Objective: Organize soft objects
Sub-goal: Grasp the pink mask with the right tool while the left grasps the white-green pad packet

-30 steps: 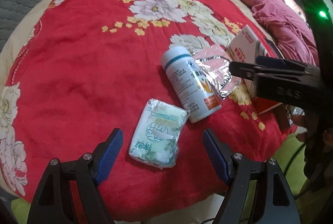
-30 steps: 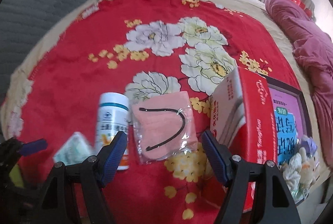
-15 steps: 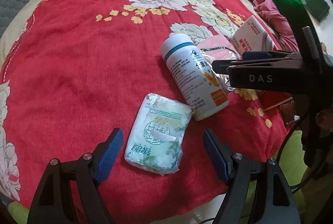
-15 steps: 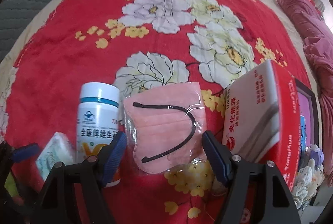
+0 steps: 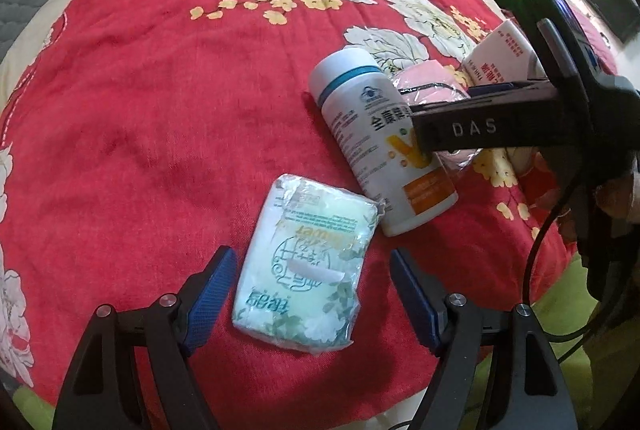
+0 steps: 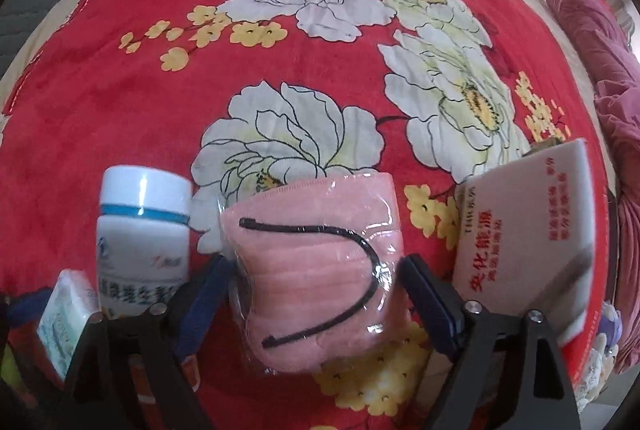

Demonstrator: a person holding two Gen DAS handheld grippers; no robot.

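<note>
A pale green tissue pack [image 5: 308, 266] lies on the red flowered blanket [image 5: 160, 102], between the open fingers of my left gripper [image 5: 310, 290]. A pink face mask in clear wrap [image 6: 320, 270] lies between the open fingers of my right gripper [image 6: 314, 294]; it also shows in the left wrist view [image 5: 424, 82], partly hidden by the right gripper's body [image 5: 500, 126]. The tissue pack shows at the left edge of the right wrist view [image 6: 64, 318]. Neither gripper is closed on anything.
A white supplement bottle [image 5: 380, 138] lies on its side between pack and mask, also in the right wrist view [image 6: 144, 234]. A red and white box [image 6: 528, 242] stands right of the mask. A pink quilt [image 6: 608, 70] lies at the far right.
Both grippers have moved forward and down. The tissue pack now sits between the left fingers and the mask between the right fingers. Nothing was grasped.
</note>
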